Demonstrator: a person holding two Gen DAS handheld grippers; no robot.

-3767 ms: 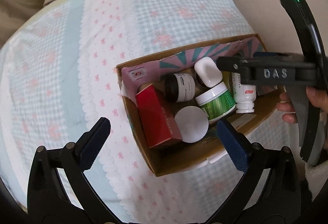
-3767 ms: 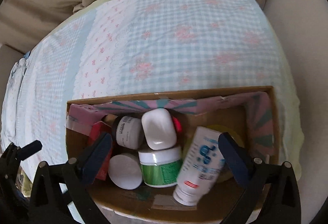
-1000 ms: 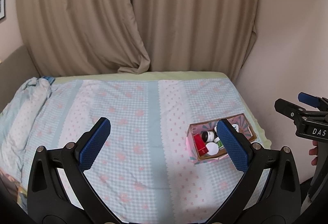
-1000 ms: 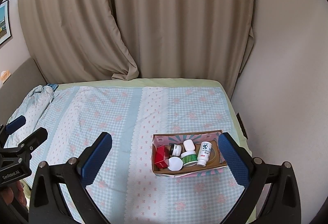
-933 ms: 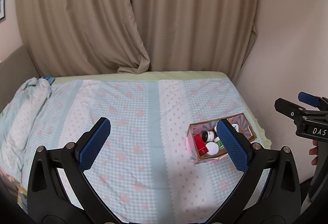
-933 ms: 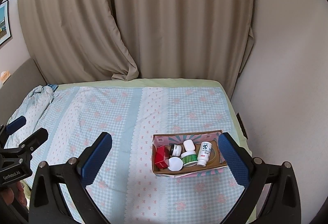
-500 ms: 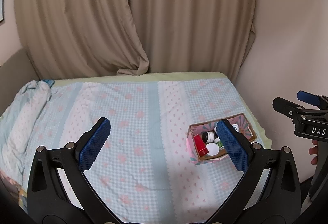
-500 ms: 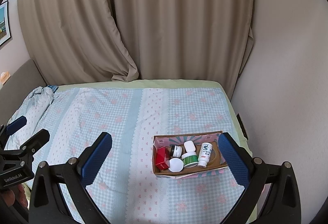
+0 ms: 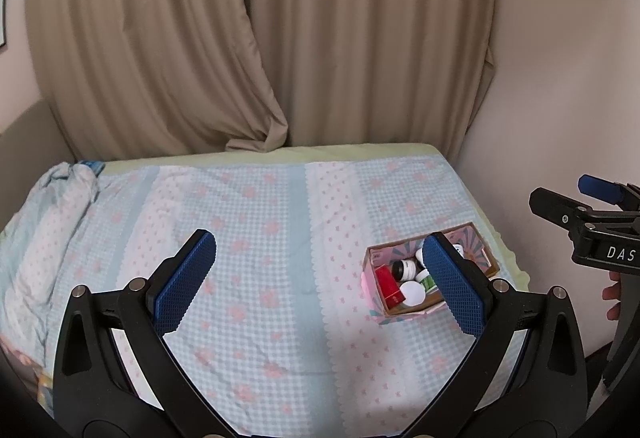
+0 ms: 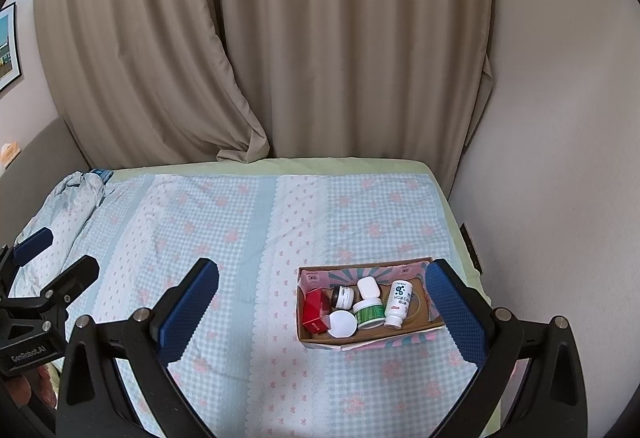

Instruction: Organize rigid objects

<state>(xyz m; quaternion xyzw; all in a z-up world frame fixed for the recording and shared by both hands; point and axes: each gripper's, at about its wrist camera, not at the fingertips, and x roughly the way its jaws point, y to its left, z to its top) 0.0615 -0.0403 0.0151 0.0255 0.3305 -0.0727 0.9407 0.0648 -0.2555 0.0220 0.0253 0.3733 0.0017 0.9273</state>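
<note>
The cardboard box (image 10: 370,334) sits near the right edge of the bed (image 10: 240,238), holding a red carton (image 10: 314,312), jars and a white bottle (image 10: 398,304) crowded together. Both the left gripper (image 9: 320,278) and right gripper (image 10: 322,308) hang high above, jaws spread, empty. The soft checked bedspread could let the box tip if pushed. Beige curtains (image 10: 280,37) hang behind; a plain wall stands right.
</note>
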